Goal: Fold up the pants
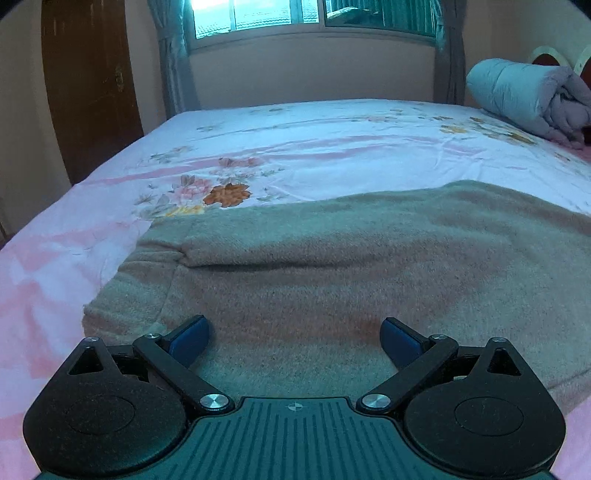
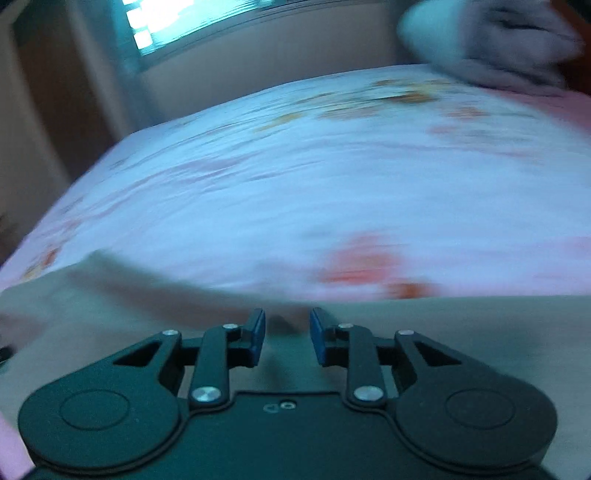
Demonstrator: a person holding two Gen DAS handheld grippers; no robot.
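Floral sheets cover the bed [image 1: 303,147], with a window [image 1: 295,18] at 12 o'clock on the far wall and a rolled quilt [image 1: 517,96] at 2 o'clock near the headboard. Spread along the near edge lie the pants [image 1: 351,266], a fuzzy grey-beige fabric filling the lower half of the left wrist view from 9 to 3 o'clock, with one fold ridge running across at about 10 o'clock.

Above that cloth the left gripper [image 1: 295,338] hovers with its jaws spread wide and nothing between them. In its own blurred view the right gripper [image 2: 287,334] has jaws set narrow, a small gap showing cloth beyond; no fabric looks pinched between its pads [image 2: 258,332], though the blur makes that uncertain.

My judgement is that a fold has been laid and the next one is being set up. To do it well, each gripper should take a matching corner or edge of the pants, bite through all layers, lift only enough to clear the sheet, carry both ends across together, and align the edges before letting go. Uneven pulling would skew the existing ridge.
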